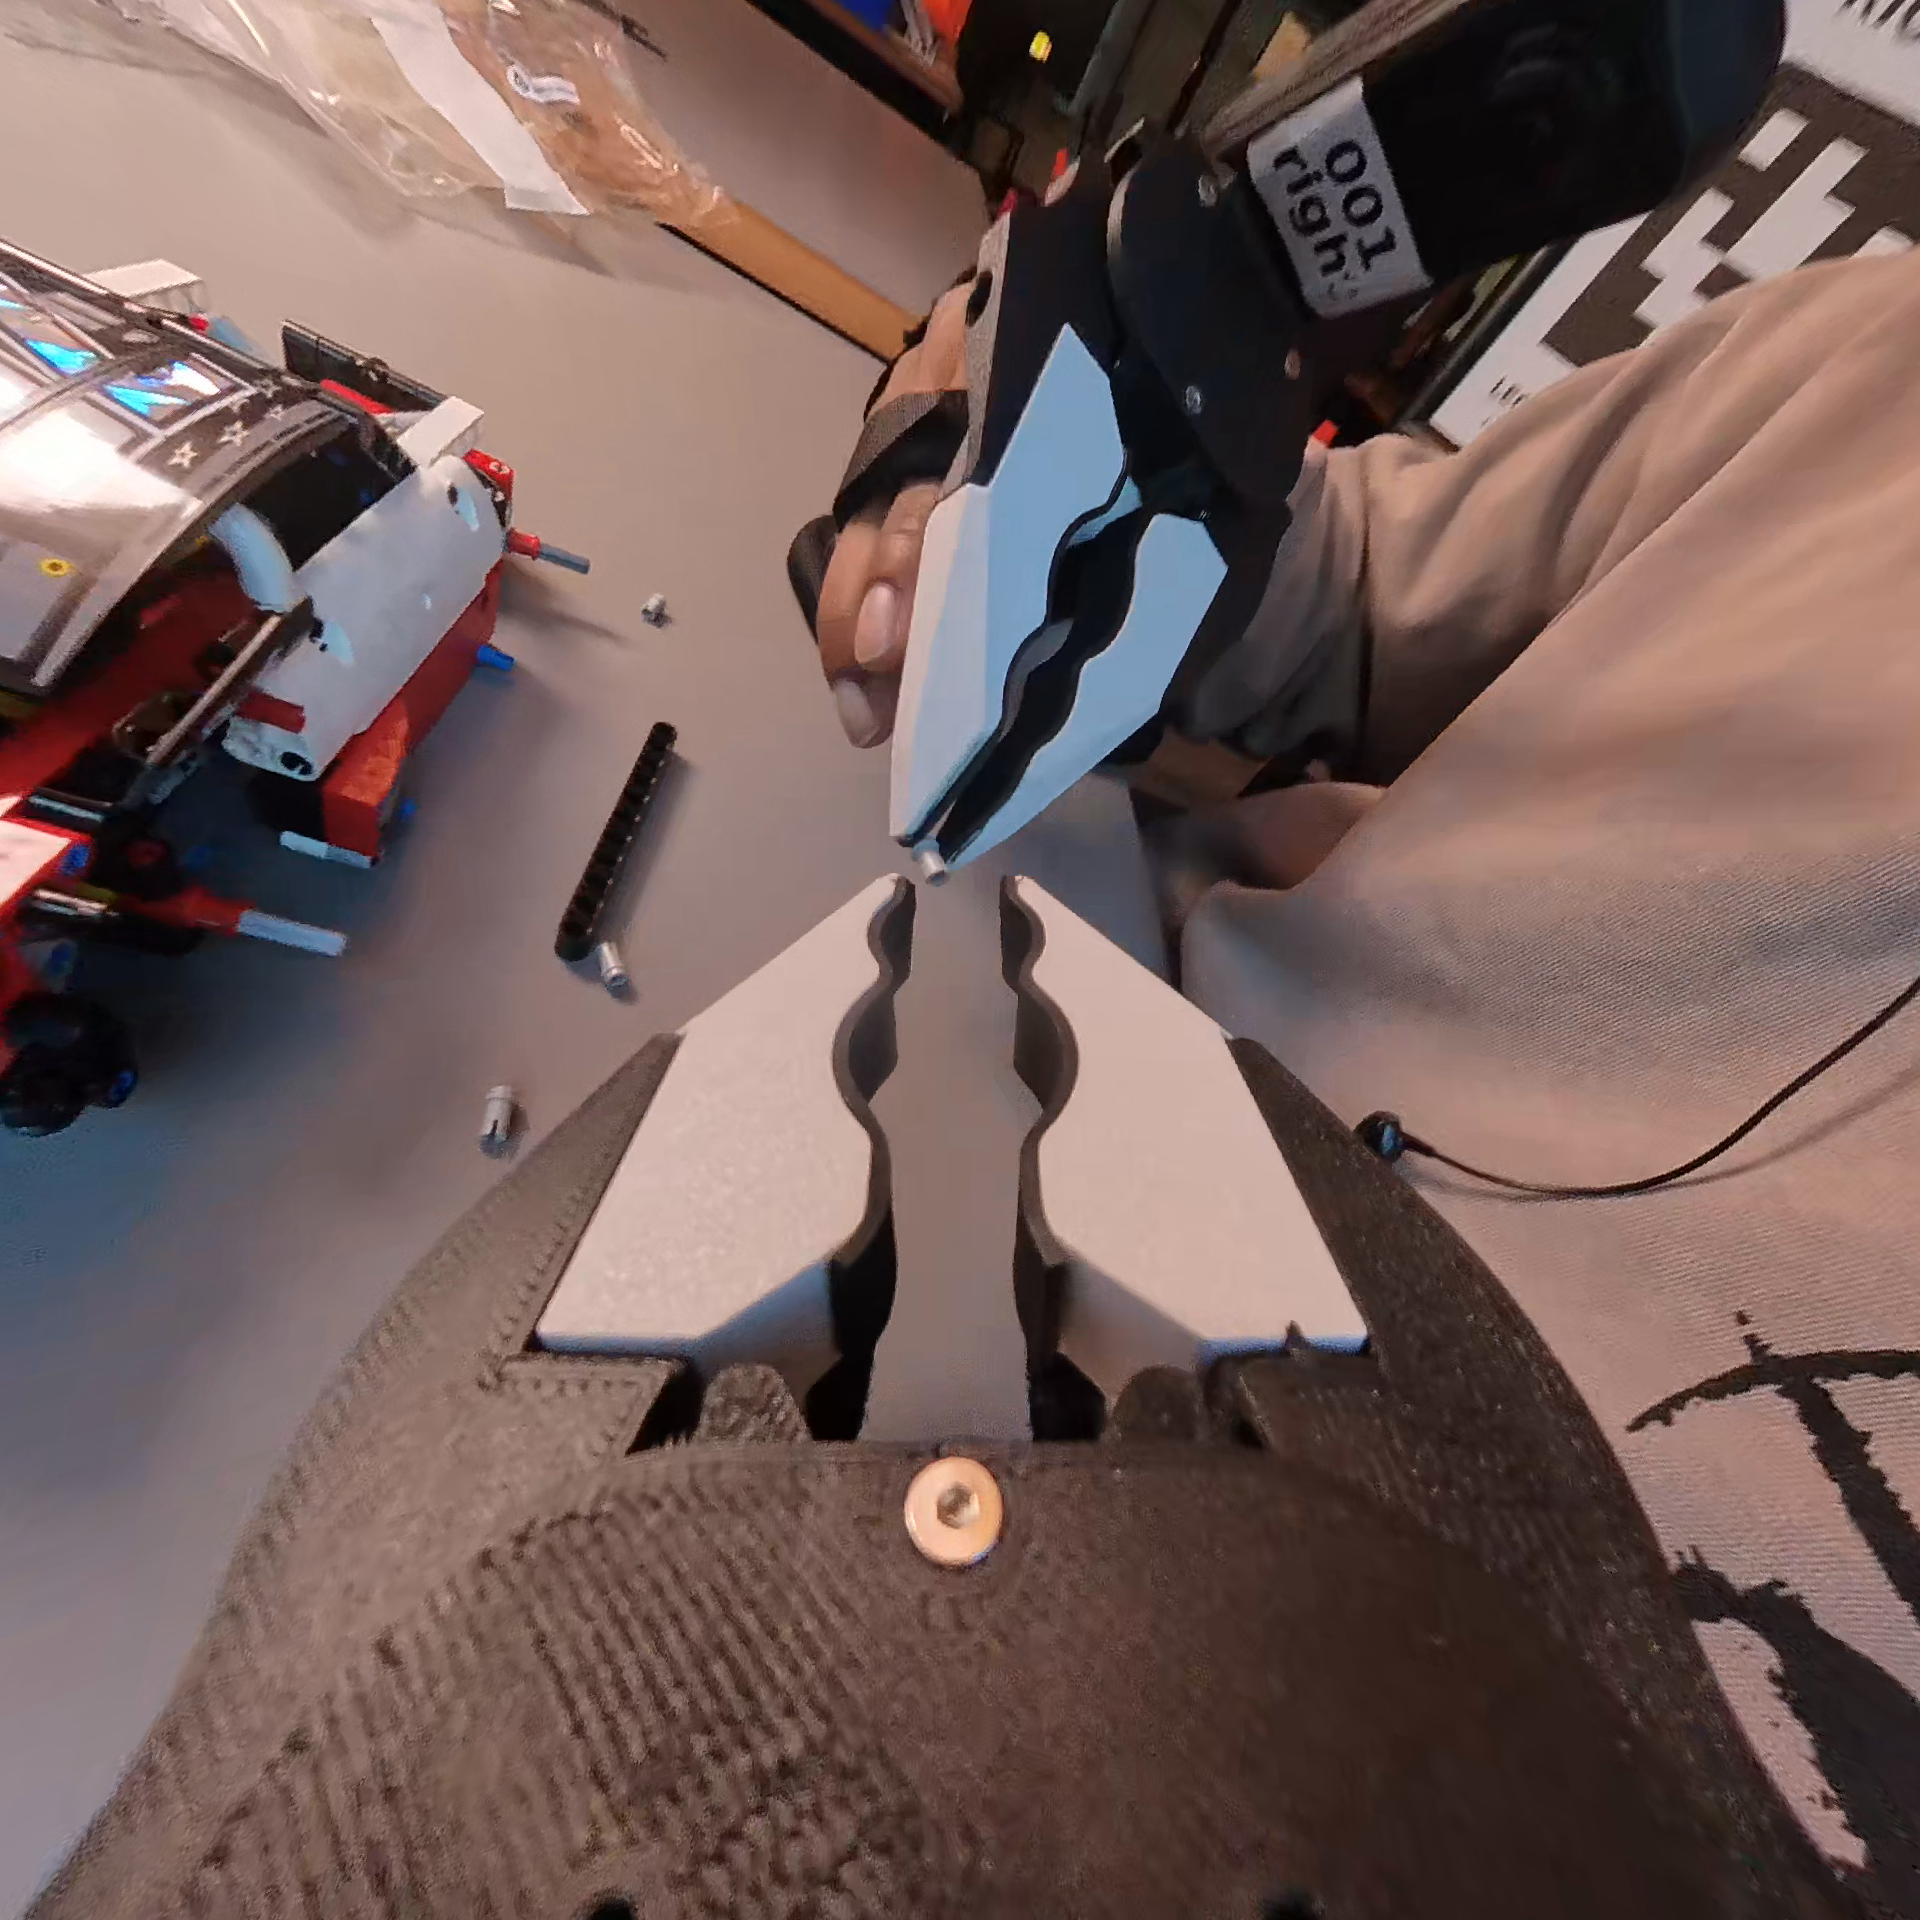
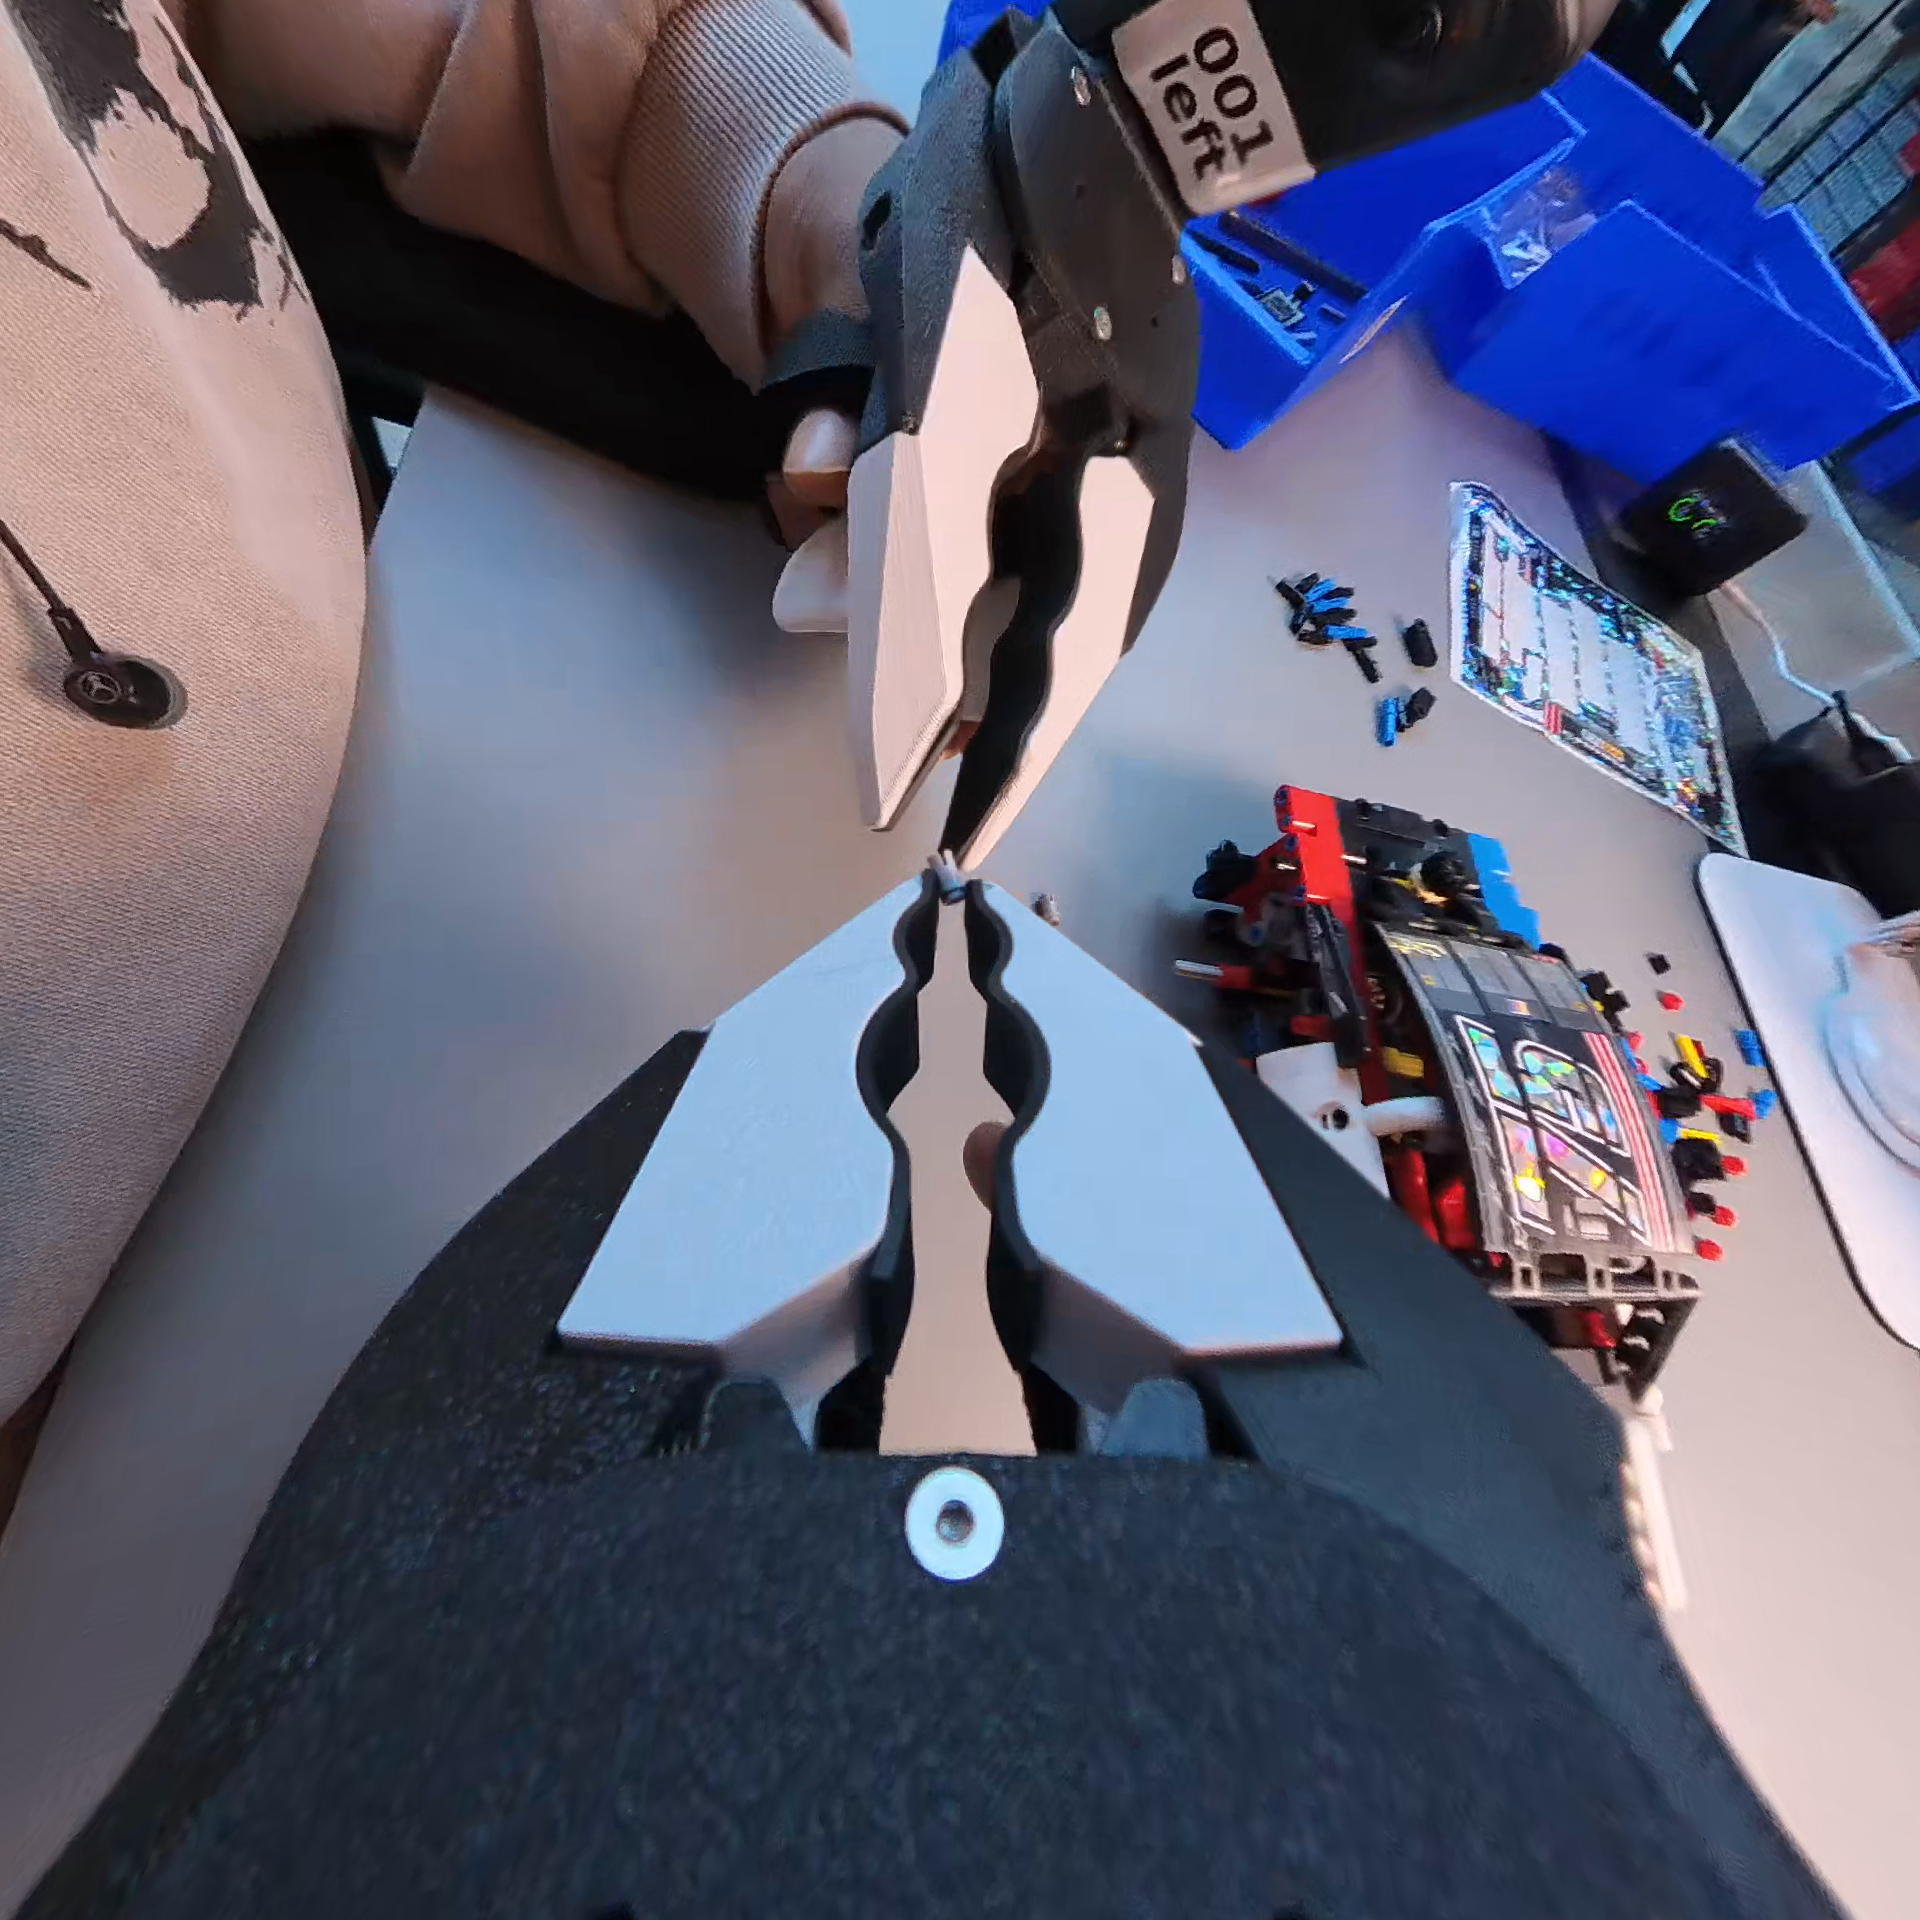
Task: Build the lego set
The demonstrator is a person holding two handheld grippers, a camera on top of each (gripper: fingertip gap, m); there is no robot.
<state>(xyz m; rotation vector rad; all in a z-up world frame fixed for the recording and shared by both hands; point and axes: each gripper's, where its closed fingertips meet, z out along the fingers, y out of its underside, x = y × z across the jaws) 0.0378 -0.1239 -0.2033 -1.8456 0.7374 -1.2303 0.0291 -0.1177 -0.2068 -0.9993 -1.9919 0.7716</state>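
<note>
My right gripper (image 2: 949,889) is shut on a small grey pin (image 2: 948,878) at its fingertips and holds it above the table. In the left wrist view the right gripper (image 1: 928,844) points down with the pin (image 1: 933,865) sticking out of its tips. My left gripper (image 1: 958,888) is open and empty, its tips just below the pin and not touching it. In the right wrist view the left gripper (image 2: 925,836) hangs just above the pin. The partly built red, white and black lego car (image 2: 1455,1091) lies on the grey table (image 2: 623,623), to the left in the left wrist view (image 1: 260,623).
A long black beam (image 1: 618,842) and loose grey pins (image 1: 499,1117) lie beside the car. Small loose pieces (image 2: 1340,623), a printed sheet (image 2: 1590,665), blue bins (image 2: 1610,312), a black device (image 2: 1709,520) and a white tray (image 2: 1787,1039) stand around. Plastic bags (image 1: 468,104) lie behind. The person's beige sweatshirt (image 1: 1558,935) is close. My two grippers' fingertips are within a few centimetres of each other.
</note>
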